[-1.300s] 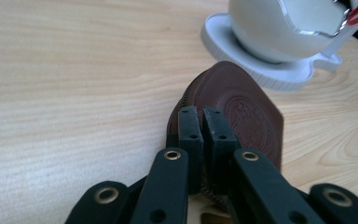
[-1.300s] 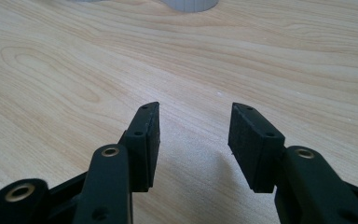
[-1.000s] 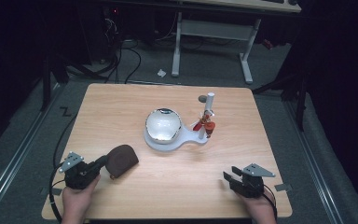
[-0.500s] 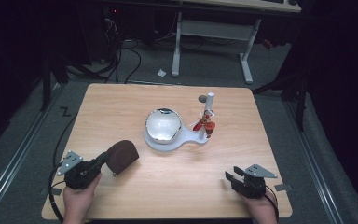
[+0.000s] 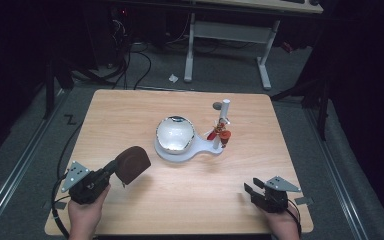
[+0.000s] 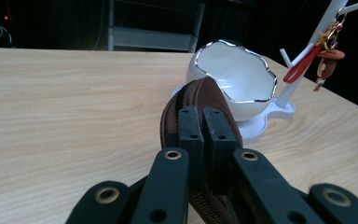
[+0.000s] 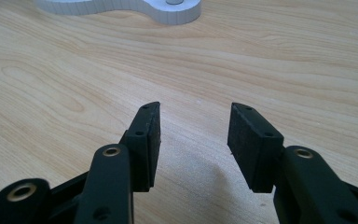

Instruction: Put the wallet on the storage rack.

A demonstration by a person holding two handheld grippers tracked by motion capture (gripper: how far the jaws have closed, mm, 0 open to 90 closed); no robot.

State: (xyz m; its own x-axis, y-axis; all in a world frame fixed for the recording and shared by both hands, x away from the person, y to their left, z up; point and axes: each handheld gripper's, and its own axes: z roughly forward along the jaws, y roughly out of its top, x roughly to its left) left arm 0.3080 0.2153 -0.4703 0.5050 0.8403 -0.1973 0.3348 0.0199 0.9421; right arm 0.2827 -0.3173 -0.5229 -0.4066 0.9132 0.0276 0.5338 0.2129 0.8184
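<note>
In the left gripper view the two black pads (image 6: 200,135) are pressed together on the zipped edge of a brown leather pouch (image 6: 205,100), which fills the lower centre of the frame and stands on edge, zip teeth running down between the jaws; in the high view the left gripper (image 5: 111,167) sits at the lower left, the pouch (image 5: 132,162) jutting from it up and to the right, lifted off the wood with its shadow beneath; a hand (image 5: 85,215) grips the body from the bottom edge, and a cable trails off to the left.

Just beyond the pouch, towards the frame's centre, stands a white bowl (image 5: 175,134) with a wavy silver rim, resting on a white stand (image 5: 190,152) whose base runs right to an upright post (image 5: 223,120); from the post hang a red loop and a small orange-brown charm (image 5: 220,134); pouch and stand are near but apart.

In the right gripper view the pads (image 7: 147,140) stand moderately apart with bare wood between them, holding nothing; they have just been easing slightly closer; the right gripper (image 5: 250,192) lies at the lower right of the high view, low over the wooden table (image 5: 130,110), well apart from the stand.
</note>
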